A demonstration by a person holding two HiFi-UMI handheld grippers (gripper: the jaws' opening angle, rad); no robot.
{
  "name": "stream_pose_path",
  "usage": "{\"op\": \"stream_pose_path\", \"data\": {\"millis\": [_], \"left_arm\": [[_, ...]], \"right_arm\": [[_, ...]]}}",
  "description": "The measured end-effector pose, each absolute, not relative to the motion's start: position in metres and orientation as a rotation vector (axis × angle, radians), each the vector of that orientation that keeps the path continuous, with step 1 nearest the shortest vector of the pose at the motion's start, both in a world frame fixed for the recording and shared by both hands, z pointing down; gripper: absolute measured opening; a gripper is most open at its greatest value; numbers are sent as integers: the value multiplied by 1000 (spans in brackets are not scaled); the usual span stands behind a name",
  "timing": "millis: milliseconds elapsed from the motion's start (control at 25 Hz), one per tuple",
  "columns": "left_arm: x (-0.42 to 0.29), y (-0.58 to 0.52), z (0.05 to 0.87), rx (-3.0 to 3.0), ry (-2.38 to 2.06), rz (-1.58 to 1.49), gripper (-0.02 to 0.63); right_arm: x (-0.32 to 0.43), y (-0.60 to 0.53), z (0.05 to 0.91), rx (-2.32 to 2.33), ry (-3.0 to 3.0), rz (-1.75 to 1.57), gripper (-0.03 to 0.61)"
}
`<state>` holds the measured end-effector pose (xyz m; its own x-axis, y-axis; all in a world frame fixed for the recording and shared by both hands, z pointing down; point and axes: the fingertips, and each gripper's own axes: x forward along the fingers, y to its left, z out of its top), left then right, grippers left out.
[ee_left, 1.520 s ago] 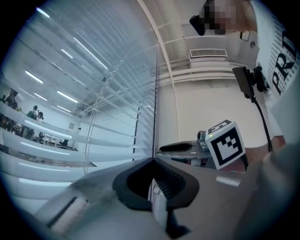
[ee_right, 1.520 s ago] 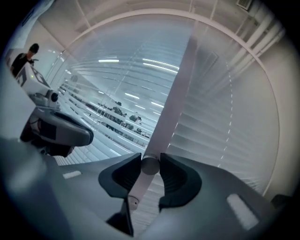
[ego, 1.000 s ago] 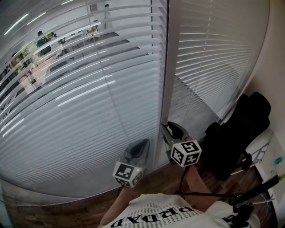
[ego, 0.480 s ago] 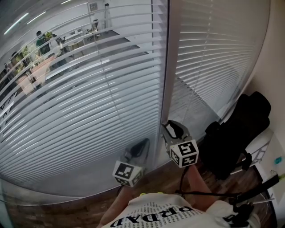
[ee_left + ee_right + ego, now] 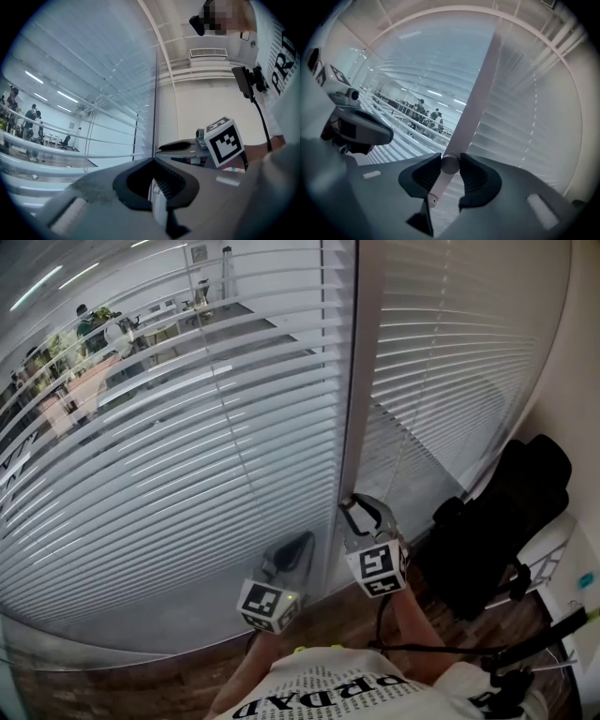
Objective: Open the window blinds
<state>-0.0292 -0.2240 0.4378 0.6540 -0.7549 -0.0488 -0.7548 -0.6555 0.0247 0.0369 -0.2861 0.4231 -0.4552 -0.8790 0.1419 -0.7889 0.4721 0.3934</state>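
White slatted blinds [image 5: 169, 456] cover the left pane, and a second set [image 5: 450, 362] covers the right pane past the upright frame post [image 5: 361, 381]. My right gripper [image 5: 361, 509] points level at the post's foot. In the right gripper view it [image 5: 450, 164] is shut on the pale round tilt wand [image 5: 473, 103], which runs up and to the right from between the pads. My left gripper [image 5: 292, 549] hangs just left of it near the glass. Its jaw tips [image 5: 153, 160] meet with nothing seen between them. The left blind's slats stand tilted, with the office beyond showing through.
A black bag [image 5: 506, 521] leans in the corner at the right, by the wall. Black cables [image 5: 450, 648] and a stand run across the wooden floor [image 5: 141, 681] below it. People and desks show through the glass [image 5: 84, 343] at the upper left.
My right gripper has rolled on the wand and its marker cube has turned. The left blind's slats have tilted and show more of the room beyond. My left gripper has kept still.
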Motion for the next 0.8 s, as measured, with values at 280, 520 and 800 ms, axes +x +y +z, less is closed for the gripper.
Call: {"op": "stream_pose_path", "data": {"millis": [280,520,800], "left_arm": [[-28,-226,438,2851,-1304,-87,-8],[-24,-225,437,2860,-1291,-88,-7],[-23,-226,442,2858,-1287,-90,-8]], "right_arm": [[40,-288,423,1468,-2525,-210,133],[44,-288,424,1506,-2643,-1,133],[47,-290,427,1534,-2682,91,133]]}}
